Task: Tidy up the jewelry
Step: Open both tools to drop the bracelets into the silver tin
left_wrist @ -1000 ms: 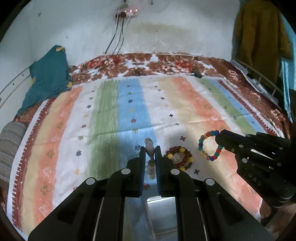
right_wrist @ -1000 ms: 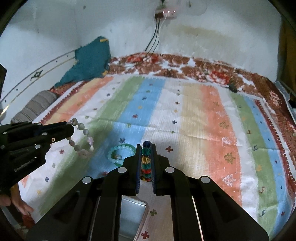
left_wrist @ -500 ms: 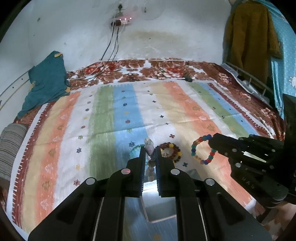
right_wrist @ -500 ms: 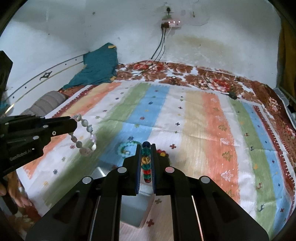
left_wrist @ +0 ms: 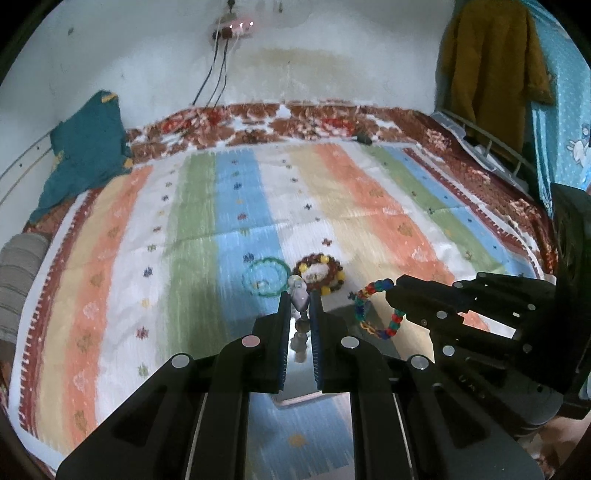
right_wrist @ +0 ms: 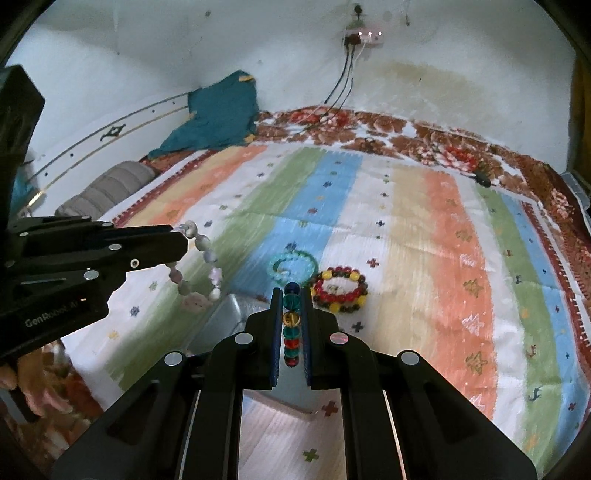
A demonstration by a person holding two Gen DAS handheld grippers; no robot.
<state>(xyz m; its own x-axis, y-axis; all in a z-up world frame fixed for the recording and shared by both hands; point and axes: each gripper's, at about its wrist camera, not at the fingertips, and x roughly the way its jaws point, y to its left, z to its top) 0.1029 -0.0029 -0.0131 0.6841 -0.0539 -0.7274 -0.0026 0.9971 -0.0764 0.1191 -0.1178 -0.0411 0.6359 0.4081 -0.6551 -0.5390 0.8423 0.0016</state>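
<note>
My left gripper is shut on a pale grey-lilac bead bracelet, which hangs from its tip in the right wrist view. My right gripper is shut on a multicoloured bead bracelet, seen dangling in the left wrist view. Both are held above a shiny metal tray near the bed's front edge. A green bracelet and a red-and-yellow bead bracelet lie on the striped bedspread just beyond.
A teal cloth and a grey pillow lie at the bed's left. Cables hang from a wall socket. A mustard garment hangs at right beside a metal bed rail.
Both grippers have drawn back toward the bed's front edge with their bracelets. The tray now lies under them and the two bracelets on the bed look farther off.
</note>
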